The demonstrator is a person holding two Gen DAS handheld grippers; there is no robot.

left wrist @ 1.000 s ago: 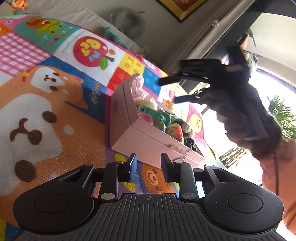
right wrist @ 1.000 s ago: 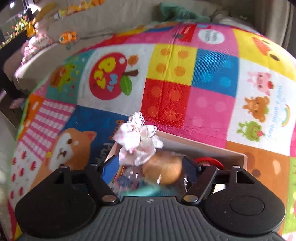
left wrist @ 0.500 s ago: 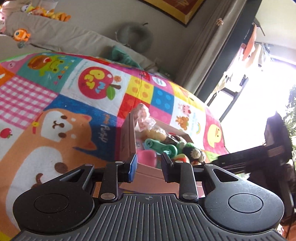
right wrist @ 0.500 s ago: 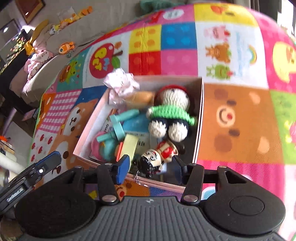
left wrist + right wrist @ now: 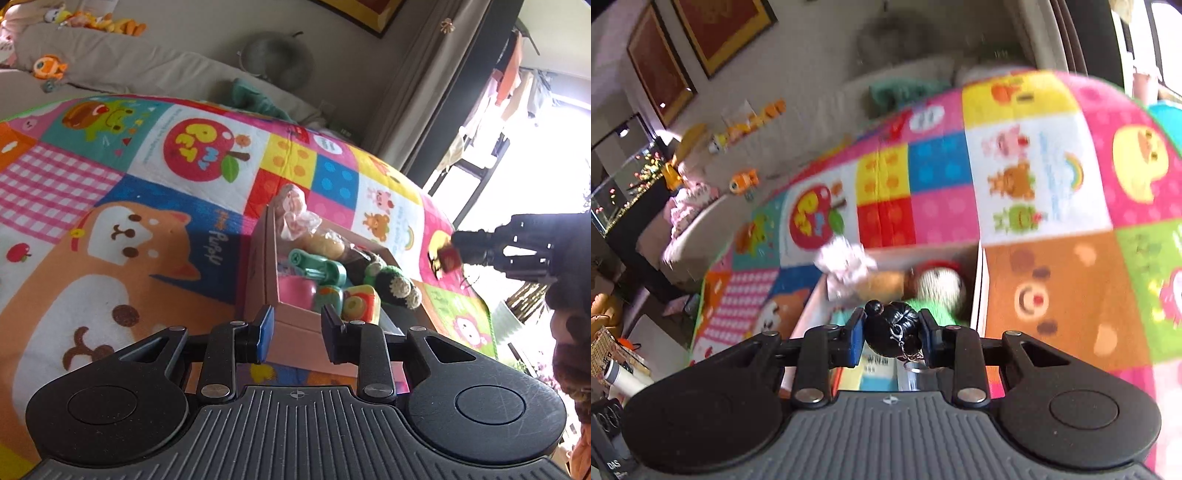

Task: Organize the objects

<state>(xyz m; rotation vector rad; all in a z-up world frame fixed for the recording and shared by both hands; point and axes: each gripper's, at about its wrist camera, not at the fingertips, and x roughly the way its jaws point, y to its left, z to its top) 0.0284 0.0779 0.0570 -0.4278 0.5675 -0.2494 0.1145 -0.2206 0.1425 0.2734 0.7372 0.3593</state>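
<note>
An open pink box [image 5: 295, 334] stands on a colourful play mat [image 5: 110, 240]. Inside lie a green crochet doll [image 5: 395, 284], a teal toy [image 5: 317, 269] and a lace-tied bag [image 5: 295, 218]. My left gripper [image 5: 297, 332] hovers at the box's near wall, its jaws narrowly open, gripping nothing. My right gripper [image 5: 892, 330] is shut on a small keychain doll [image 5: 892, 328] with a black hair bun and holds it above the box [image 5: 979, 288]. In the left wrist view that gripper [image 5: 452, 254] hangs right of the box with the doll's red body [image 5: 447, 260] showing.
A beige sofa [image 5: 110, 62] with plush toys runs along the mat's far edge, with a grey neck pillow [image 5: 277, 59] against the wall. A curtain and a bright window lie to the right. A person's sleeve [image 5: 569, 332] fills the right edge.
My right gripper drew back from the lace bag, closed on the keychain doll in the box and lifted it out to the right. My left gripper rose and tilted up.
</note>
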